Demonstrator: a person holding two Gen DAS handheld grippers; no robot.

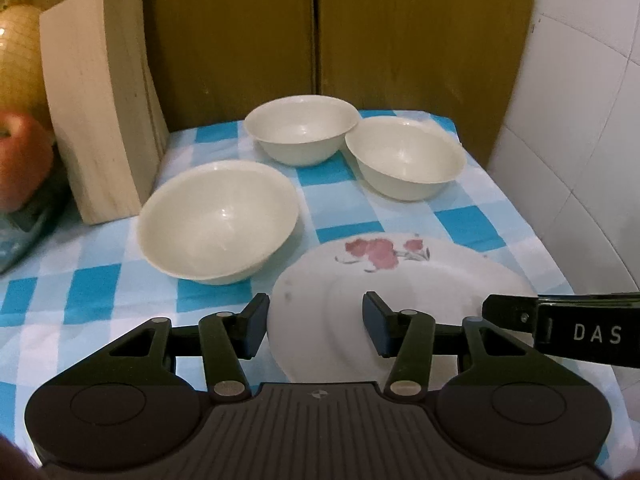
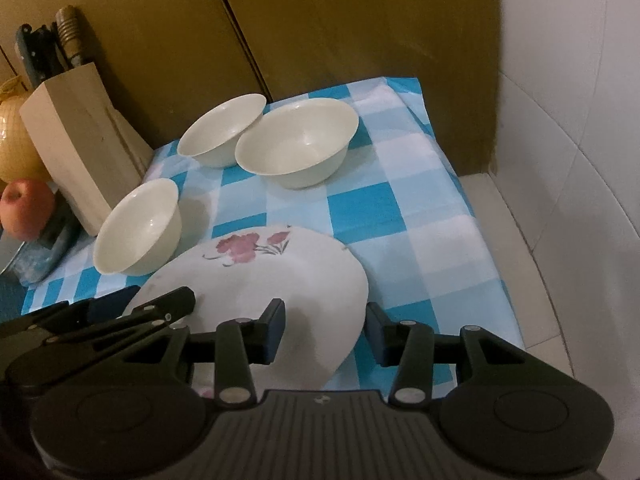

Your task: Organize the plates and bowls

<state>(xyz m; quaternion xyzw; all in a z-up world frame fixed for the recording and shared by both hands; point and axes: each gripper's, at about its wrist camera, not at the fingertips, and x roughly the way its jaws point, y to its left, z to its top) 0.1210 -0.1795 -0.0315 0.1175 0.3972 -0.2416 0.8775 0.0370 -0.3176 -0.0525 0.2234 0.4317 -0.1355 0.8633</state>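
A white plate with pink flowers (image 1: 400, 280) lies on the blue-checked cloth (image 1: 460, 216), also in the right wrist view (image 2: 260, 276). Three cream bowls stand beyond it: a near left bowl (image 1: 218, 220) (image 2: 138, 230), a far middle bowl (image 1: 302, 128) (image 2: 220, 130) and a far right bowl (image 1: 404, 156) (image 2: 296, 142). My left gripper (image 1: 316, 326) is open, its jaws straddling the plate's left edge. My right gripper (image 2: 326, 330) is open around the plate's right edge; it shows at the right in the left wrist view (image 1: 560, 320).
A wooden knife block (image 1: 100, 104) (image 2: 76, 140) stands at the left of the cloth, with an apple (image 1: 22, 160) (image 2: 26, 208) and a yellow net-wrapped fruit (image 2: 16, 148) beside it. Wooden cabinet doors (image 1: 320, 28) close the back. A white tiled wall (image 2: 568, 120) is at the right.
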